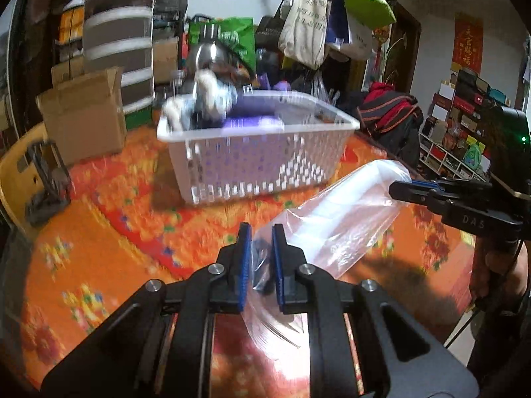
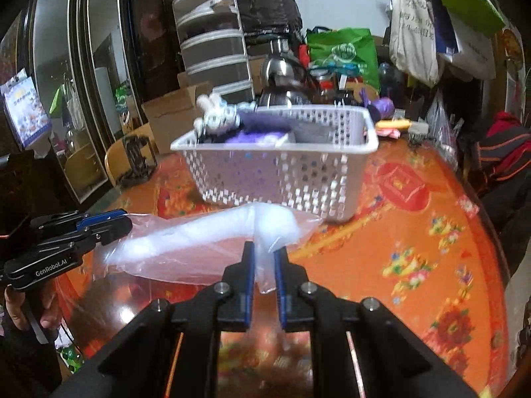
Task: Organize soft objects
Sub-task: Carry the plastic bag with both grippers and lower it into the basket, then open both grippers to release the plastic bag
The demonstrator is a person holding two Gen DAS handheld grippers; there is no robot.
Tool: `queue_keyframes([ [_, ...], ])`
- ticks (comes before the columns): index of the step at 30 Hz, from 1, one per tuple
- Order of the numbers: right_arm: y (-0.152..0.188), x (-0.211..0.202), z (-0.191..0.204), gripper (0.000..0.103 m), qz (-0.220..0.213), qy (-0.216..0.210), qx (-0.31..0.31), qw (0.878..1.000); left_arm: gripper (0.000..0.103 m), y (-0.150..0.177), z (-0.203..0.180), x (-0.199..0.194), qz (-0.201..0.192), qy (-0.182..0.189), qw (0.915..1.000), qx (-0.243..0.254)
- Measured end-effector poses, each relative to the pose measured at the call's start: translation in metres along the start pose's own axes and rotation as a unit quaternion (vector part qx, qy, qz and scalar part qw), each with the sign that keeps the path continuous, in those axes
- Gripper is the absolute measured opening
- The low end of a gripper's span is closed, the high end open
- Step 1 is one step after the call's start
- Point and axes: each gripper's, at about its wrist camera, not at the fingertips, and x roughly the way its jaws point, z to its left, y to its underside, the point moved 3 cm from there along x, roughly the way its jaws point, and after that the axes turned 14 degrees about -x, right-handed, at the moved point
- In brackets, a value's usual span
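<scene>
A clear plastic bag point(image 1: 335, 215) with white soft material inside is held above the table between both grippers. My left gripper point(image 1: 261, 235) is shut on one end of the bag; it also shows in the right wrist view point(image 2: 113, 220). My right gripper point(image 2: 264, 252) is shut on the other end of the bag point(image 2: 205, 242); it shows in the left wrist view point(image 1: 398, 189). A white perforated basket point(image 1: 259, 162) stands behind, holding purple cloth point(image 1: 252, 121) and a white-and-dark soft toy point(image 1: 209, 99). The basket shows in the right wrist view point(image 2: 282, 172) too.
The round table carries an orange-red floral cloth point(image 1: 99, 232). A cardboard box point(image 1: 86, 112), a wooden chair point(image 1: 20, 172), a steel kettle point(image 2: 282, 76), a green bag point(image 2: 345, 49) and hanging tote bags point(image 1: 308, 23) crowd the far side. Red-black clothing point(image 1: 391, 109) lies at the right.
</scene>
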Motion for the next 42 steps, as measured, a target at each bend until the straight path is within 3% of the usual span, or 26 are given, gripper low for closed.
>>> queue_keyframes([
  [10, -0.086, -0.002, -0.05, 0.009, -0.034, 0.018, 0.025, 0.999, 0.011, -0.122, -0.033, 0.004, -0.044, -0.005, 0.9988, 0.022],
  [16, -0.133, 0.023, -0.084, 0.009, -0.023, 0.041, 0.04, 0.998, 0.011, -0.201, -0.05, 0.038, -0.043, -0.028, 0.9982, 0.029],
  [20, -0.148, 0.053, -0.099, 0.009, -0.001, 0.06, 0.039, 0.997, 0.011, -0.228, -0.052, 0.078, -0.028, -0.054, 0.9975, 0.035],
  [30, -0.153, 0.109, -0.117, 0.009, 0.02, 0.06, 0.039, 0.997, 0.011, -0.236, -0.026, 0.161, 0.015, -0.11, 0.9936, 0.023],
  [38, -0.145, 0.126, -0.117, 0.01, 0.031, 0.074, 0.029, 0.996, 0.012, -0.22, -0.02, 0.182, 0.031, -0.122, 0.9918, 0.023],
  [40, -0.141, 0.13, -0.12, 0.014, 0.038, 0.071, 0.032, 0.996, 0.013, -0.219, -0.016, 0.185, 0.032, -0.121, 0.992, 0.014],
  [42, -0.138, 0.133, -0.121, 0.026, 0.046, 0.079, 0.035, 0.995, 0.02, -0.217, -0.013, 0.183, 0.031, -0.118, 0.9925, 0.008],
])
